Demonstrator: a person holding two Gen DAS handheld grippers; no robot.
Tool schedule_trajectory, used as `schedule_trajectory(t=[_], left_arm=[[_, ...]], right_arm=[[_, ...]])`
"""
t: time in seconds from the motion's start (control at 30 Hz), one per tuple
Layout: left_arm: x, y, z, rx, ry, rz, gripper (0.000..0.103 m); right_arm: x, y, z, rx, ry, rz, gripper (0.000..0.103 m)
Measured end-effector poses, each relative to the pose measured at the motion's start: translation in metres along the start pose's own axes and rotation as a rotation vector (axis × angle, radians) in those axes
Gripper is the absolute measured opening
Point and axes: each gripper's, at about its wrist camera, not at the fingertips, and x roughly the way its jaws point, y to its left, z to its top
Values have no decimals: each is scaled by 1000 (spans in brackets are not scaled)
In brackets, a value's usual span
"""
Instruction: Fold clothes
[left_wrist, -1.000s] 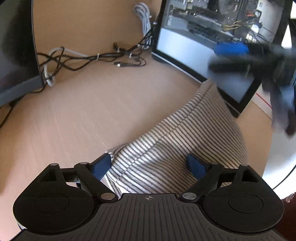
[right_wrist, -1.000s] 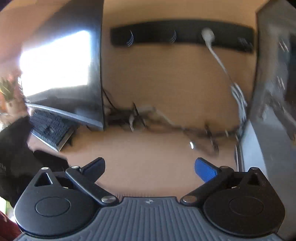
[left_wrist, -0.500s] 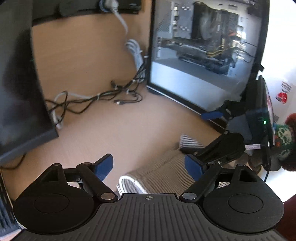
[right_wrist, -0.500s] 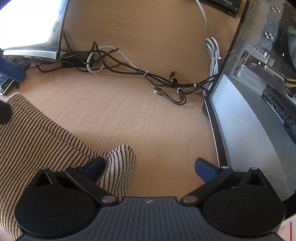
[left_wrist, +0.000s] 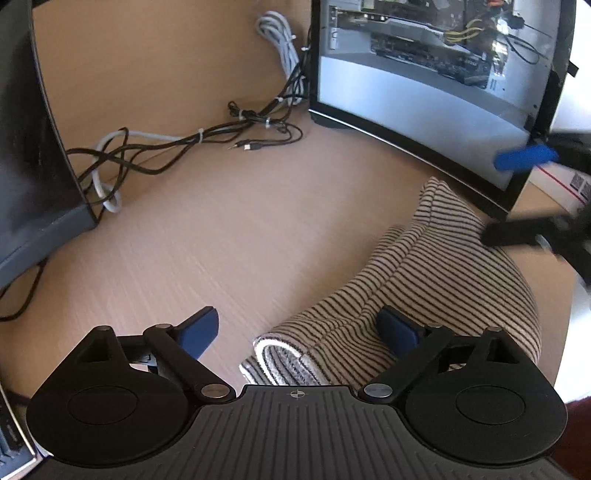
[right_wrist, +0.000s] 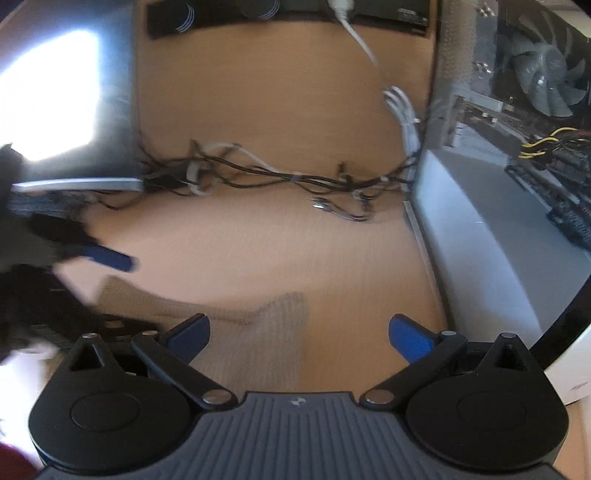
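Daylight fills both views, warm on the wooden surface. In the left wrist view focus is fairly crisp near the centre, but the right claw at 3 o'clock is smeared by motion blur. The right wrist view is soft all over: the striped garment at 6 o'clock blurs to grey, and the left claw at 9 o'clock streaks. A monitor at 10 o'clock blows out to white glare. Fisheye distortion bends the computer case and every edge; the corners go dark.
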Motion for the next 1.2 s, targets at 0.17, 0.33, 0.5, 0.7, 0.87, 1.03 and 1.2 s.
schedule_trajectory(t=[0.17, 0.33, 0.5, 0.7, 0.87, 1.03, 1.2], left_arm=[[-14, -5, 2, -8, -41, 49, 94], [-50, -14, 10, 15, -132, 41, 55], [-64, -20, 13, 28, -157, -68, 46], [-29, -16, 0, 19, -51, -40, 47], [-19, -14, -6, 9, -32, -40, 48], [-17, -15, -7, 14, -30, -35, 51], [-16, -16, -8, 15, -30, -34, 51]], right_arm=[[33, 29, -32, -130, 102, -63, 103], [34, 36, -31, -140, 82, -71, 103], [34, 35, -30, -143, 91, -60, 103], [34, 35, -31, -130, 87, -64, 103], [33, 36, -30, -130, 84, -72, 103], [34, 34, -30, -114, 84, -62, 103], [35, 32, -30, -99, 85, -51, 103]])
